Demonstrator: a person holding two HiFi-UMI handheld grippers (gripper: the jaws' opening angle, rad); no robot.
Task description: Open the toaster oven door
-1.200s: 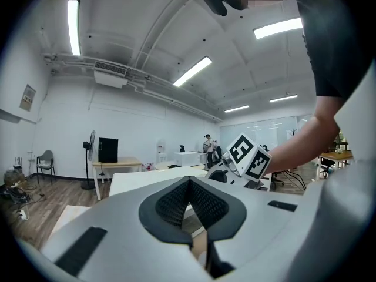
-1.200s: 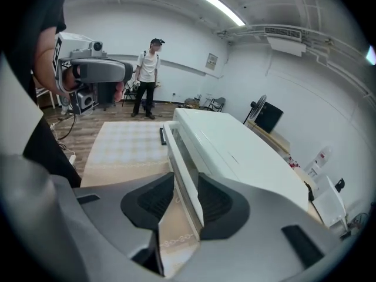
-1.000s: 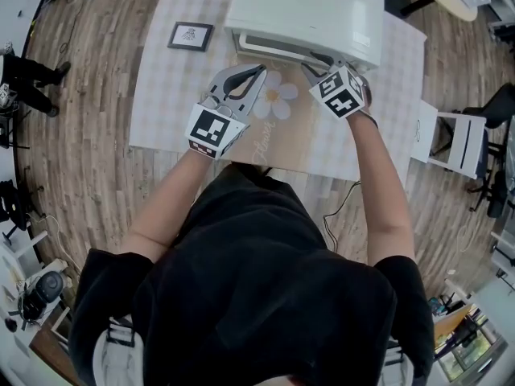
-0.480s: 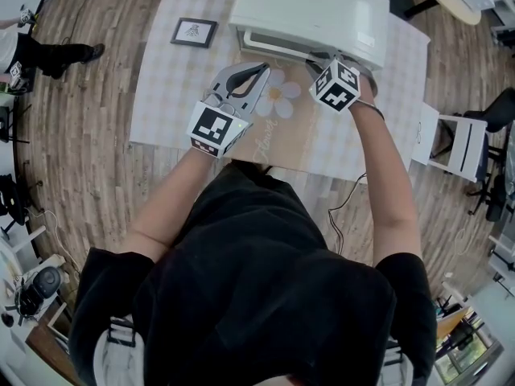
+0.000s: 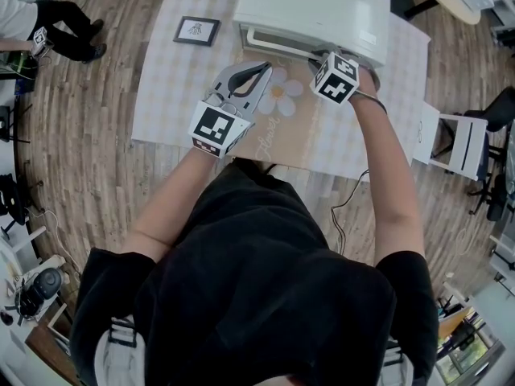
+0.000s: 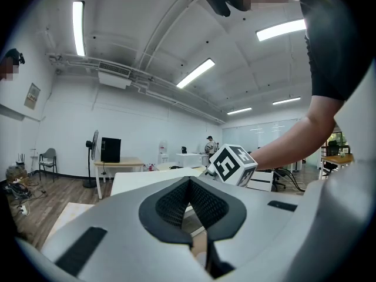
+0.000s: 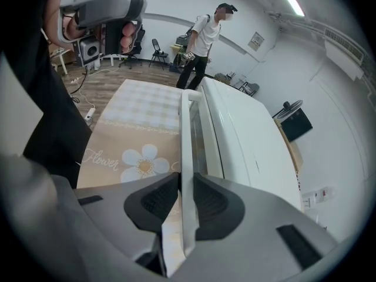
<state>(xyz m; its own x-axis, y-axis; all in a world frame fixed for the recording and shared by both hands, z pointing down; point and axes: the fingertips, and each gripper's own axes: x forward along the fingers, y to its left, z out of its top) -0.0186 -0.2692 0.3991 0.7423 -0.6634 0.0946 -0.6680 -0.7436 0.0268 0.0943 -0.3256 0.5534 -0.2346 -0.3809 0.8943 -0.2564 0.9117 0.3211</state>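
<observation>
Arm (image 5: 388, 175) stretched forward, right claw (image 7: 187, 182) closing round toaster oven door handle (image 7: 187, 131); left claw (image 6: 189, 187) shut, empty.

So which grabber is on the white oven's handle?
The right gripper: its jaws are closing around the long white handle bar of the white toaster oven. The left gripper is shut and empty, above the flower mat.

left gripper (image 5: 259, 72) hovering at 11 o'clock, jaws pressing together, empty | right gripper (image 7: 185, 178) reaching at 1 o'clock, jaws closing on door handle (image 7: 186, 134)
</observation>
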